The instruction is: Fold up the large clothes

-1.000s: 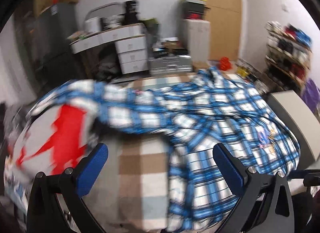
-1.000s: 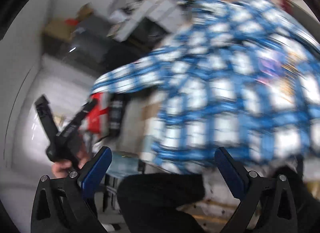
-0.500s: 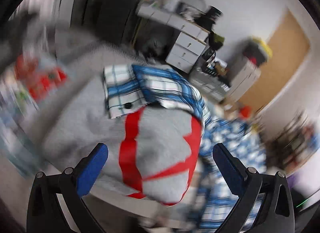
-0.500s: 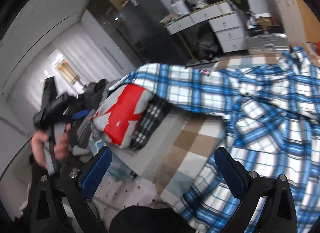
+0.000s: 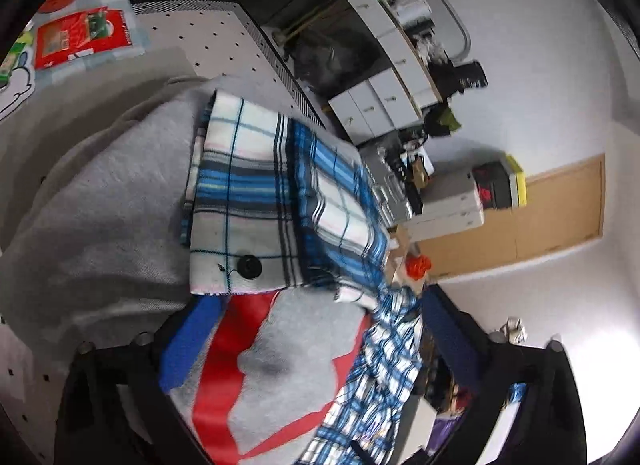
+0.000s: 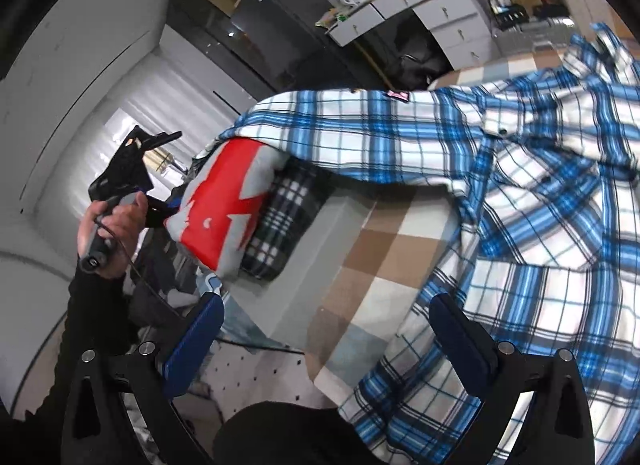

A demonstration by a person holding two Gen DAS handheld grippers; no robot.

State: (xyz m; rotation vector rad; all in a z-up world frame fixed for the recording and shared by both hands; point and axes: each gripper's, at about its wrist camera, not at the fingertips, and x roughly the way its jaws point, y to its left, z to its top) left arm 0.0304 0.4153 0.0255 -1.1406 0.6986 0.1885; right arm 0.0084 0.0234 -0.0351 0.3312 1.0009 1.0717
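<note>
A blue-and-white plaid shirt (image 6: 540,201) lies spread over the checked table cover (image 6: 380,249). Its long sleeve (image 6: 340,133) reaches left across a folded grey garment with red print (image 6: 224,205). In the left wrist view the sleeve's cuff (image 5: 240,205), with a black button (image 5: 249,265), rests on that grey and red garment (image 5: 280,365). My left gripper (image 5: 318,341) hovers just short of the cuff. Its jaws are closing, with the grey and red fabric under the gap and no pad pressing on anything. My right gripper (image 6: 328,341) stands open near the shirt's lower hem, holding nothing.
A dark checked folded garment (image 6: 280,217) sits under the grey one. A person's hand (image 6: 108,233) holds the left gripper (image 6: 162,211) at the pile's left. White drawers (image 6: 452,13) and a desk stand behind the table. A dotted floor mat (image 5: 208,37) lies beyond the pile.
The left gripper swung left off the table, rolled and closed in on the sleeve cuff over the grey and red garment. The right gripper shifted and rolled while staying open at the shirt's hem.
</note>
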